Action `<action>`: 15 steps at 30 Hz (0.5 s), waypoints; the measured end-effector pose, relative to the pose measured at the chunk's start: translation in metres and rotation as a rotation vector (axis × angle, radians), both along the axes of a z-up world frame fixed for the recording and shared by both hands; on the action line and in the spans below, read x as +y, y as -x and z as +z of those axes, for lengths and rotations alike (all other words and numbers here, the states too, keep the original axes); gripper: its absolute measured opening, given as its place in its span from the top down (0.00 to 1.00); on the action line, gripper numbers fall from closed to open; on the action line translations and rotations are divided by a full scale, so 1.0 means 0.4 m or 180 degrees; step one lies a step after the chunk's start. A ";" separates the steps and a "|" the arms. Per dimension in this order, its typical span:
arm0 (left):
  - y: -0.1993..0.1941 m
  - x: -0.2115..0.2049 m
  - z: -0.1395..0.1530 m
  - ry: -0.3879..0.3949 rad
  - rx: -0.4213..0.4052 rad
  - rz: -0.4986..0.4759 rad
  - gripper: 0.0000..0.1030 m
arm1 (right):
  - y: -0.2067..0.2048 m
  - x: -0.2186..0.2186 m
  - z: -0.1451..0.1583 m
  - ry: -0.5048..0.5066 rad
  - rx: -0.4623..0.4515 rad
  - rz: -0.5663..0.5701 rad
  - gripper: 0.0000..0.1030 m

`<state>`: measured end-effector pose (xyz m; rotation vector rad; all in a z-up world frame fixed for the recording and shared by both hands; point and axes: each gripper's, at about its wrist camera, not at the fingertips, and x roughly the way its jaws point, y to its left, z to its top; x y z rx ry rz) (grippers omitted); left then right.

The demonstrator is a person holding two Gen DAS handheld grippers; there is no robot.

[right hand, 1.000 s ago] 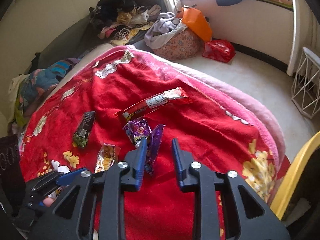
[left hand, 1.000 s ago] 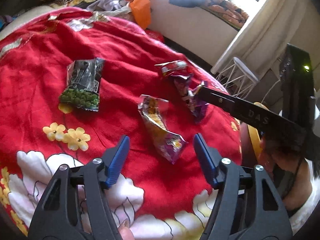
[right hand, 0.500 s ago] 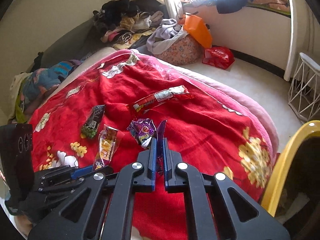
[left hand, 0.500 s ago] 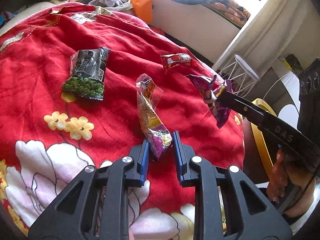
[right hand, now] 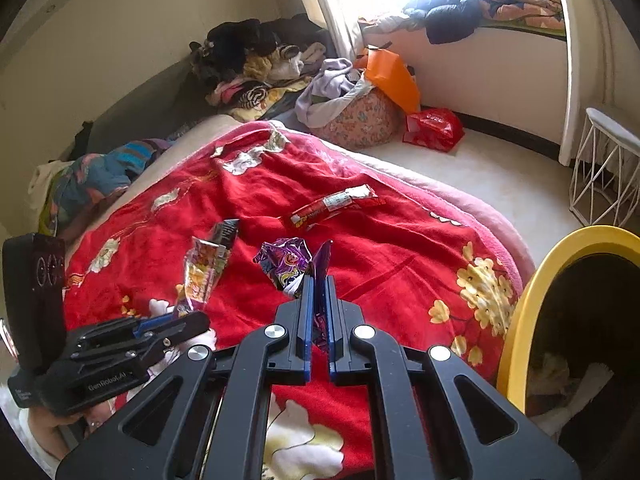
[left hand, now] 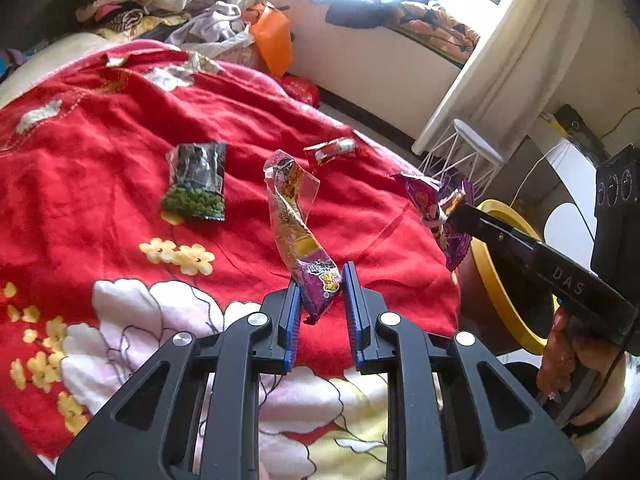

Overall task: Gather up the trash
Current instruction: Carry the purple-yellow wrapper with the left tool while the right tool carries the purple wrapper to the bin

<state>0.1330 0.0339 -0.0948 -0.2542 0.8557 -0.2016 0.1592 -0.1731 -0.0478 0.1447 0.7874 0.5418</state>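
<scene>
Trash: a yellow-purple snack wrapper [left hand: 298, 236] is pinched by the left gripper [left hand: 320, 300], a crumpled purple wrapper [right hand: 288, 264] by the right gripper [right hand: 318, 304], above the red blanket [left hand: 100, 152].

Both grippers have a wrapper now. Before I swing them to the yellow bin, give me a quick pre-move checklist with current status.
1. Left gripper pinching the orange-purple wrapper: ok.
2. Right gripper shut on the purple wrapper: ok.
3. Both wrappers off the red blanket: ok.
4. Yellow bin in view, mouth open: ok.
5. Bed cleared: not ok; green pea packet and red wrapper remain.
6. Grips secure enough for the swing: cannot tell.
</scene>
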 end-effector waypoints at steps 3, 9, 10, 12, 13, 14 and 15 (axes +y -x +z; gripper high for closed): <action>0.011 -0.006 0.018 -0.0010 -0.0057 -0.0017 0.86 | 0.024 -0.009 0.018 0.0000 -0.0058 -0.0015 0.95; 0.035 -0.026 0.052 -0.0053 -0.0183 -0.0084 0.86 | 0.052 -0.028 0.036 -0.0008 -0.0100 -0.0064 0.95; 0.037 -0.028 0.056 -0.0060 -0.0202 -0.0089 0.86 | 0.054 -0.030 0.039 -0.0011 -0.0104 -0.0071 0.95; 0.041 -0.032 0.065 -0.0063 -0.0233 -0.0102 0.86 | 0.059 -0.034 0.044 -0.0017 -0.0118 -0.0086 0.95; 0.043 -0.034 0.069 -0.0064 -0.0248 -0.0105 0.86 | 0.063 -0.036 0.047 -0.0014 -0.0131 -0.0093 0.95; 0.045 -0.036 0.073 -0.0064 -0.0262 -0.0112 0.86 | 0.065 -0.039 0.050 -0.0012 -0.0143 -0.0102 0.95; 0.048 -0.039 0.077 -0.0068 -0.0277 -0.0119 0.86 | 0.069 -0.043 0.054 -0.0012 -0.0152 -0.0122 0.95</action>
